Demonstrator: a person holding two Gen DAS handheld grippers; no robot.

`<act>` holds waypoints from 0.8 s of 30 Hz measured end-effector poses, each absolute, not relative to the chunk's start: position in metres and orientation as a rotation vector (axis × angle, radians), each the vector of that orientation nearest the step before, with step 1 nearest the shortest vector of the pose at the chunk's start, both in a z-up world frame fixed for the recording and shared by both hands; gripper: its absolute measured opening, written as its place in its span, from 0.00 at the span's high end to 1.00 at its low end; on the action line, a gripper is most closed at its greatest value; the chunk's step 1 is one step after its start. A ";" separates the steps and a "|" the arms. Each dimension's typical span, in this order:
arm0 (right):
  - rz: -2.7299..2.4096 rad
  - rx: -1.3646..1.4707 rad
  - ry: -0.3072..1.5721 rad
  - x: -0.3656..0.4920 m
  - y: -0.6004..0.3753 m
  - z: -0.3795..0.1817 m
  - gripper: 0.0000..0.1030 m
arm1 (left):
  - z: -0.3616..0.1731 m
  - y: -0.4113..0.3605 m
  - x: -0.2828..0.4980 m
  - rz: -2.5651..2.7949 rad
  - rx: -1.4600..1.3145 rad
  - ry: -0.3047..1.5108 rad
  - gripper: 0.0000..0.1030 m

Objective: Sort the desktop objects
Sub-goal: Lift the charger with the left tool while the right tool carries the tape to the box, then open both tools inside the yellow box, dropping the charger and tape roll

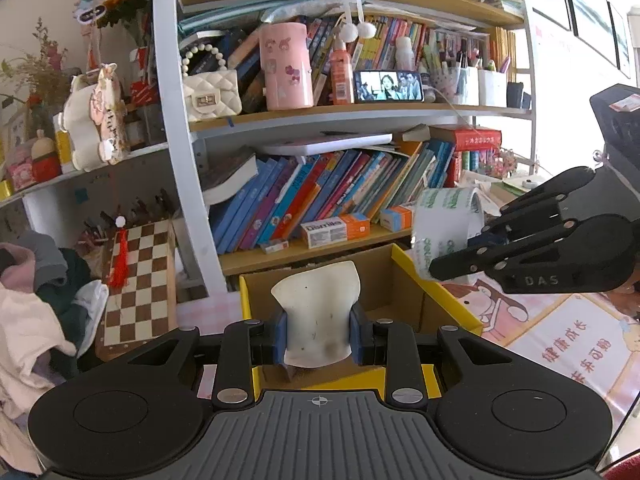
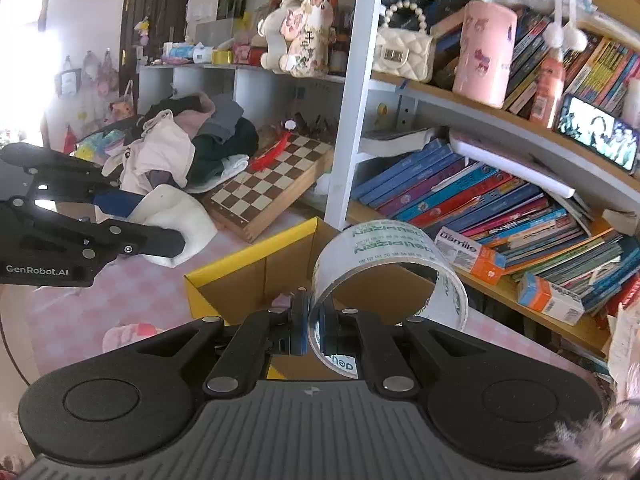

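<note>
Behind everything, a tall bookshelf (image 1: 360, 112) with white metal uprights and wooden boards holds rows of colourful books, a pink cylindrical tin (image 1: 286, 66) and a cream quilted handbag (image 1: 212, 94). Below it lies the pink checked surface (image 2: 100, 300), with a brown-and-cream wooden chessboard (image 2: 272, 188) leaning at its edge. On that surface stands an open cardboard box with yellow rims (image 1: 404, 304), directly under both tools. The left gripper (image 1: 318, 334) has its fingers (image 1: 280, 340) clamped on a white, slightly soiled, curved flat piece of soft material (image 1: 316, 312), held upright over the box's opening. The right gripper (image 2: 314, 330) has its fingers (image 2: 300, 328) pinched tight on the wall of a roll of clear packing tape with green lettering (image 2: 392, 256), which hangs over the box's far right corner, near the bottom shelf.
</note>
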State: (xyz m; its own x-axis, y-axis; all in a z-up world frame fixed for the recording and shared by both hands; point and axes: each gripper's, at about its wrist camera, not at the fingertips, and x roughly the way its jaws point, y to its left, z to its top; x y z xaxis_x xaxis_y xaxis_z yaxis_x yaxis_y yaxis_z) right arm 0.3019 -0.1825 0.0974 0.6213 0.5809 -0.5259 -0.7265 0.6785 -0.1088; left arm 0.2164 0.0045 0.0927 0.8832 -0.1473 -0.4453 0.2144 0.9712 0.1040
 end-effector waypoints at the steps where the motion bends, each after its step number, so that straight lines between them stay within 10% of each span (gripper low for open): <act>1: 0.771 -0.331 0.484 0.307 -0.181 0.095 0.95 | 0.092 0.004 0.222 -0.189 0.154 0.457 0.73; 24: 0.985 -0.527 0.707 0.411 -0.130 0.018 0.95 | 0.047 -0.007 0.360 -0.175 0.193 0.631 0.73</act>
State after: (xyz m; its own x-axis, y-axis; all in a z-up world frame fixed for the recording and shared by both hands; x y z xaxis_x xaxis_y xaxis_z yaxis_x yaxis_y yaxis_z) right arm 0.4106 -0.1298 0.0183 0.3663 0.5610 -0.7424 -0.8827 0.4620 -0.0864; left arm 0.3596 -0.0069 0.0466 0.7940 -0.1029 -0.5991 0.2201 0.9674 0.1255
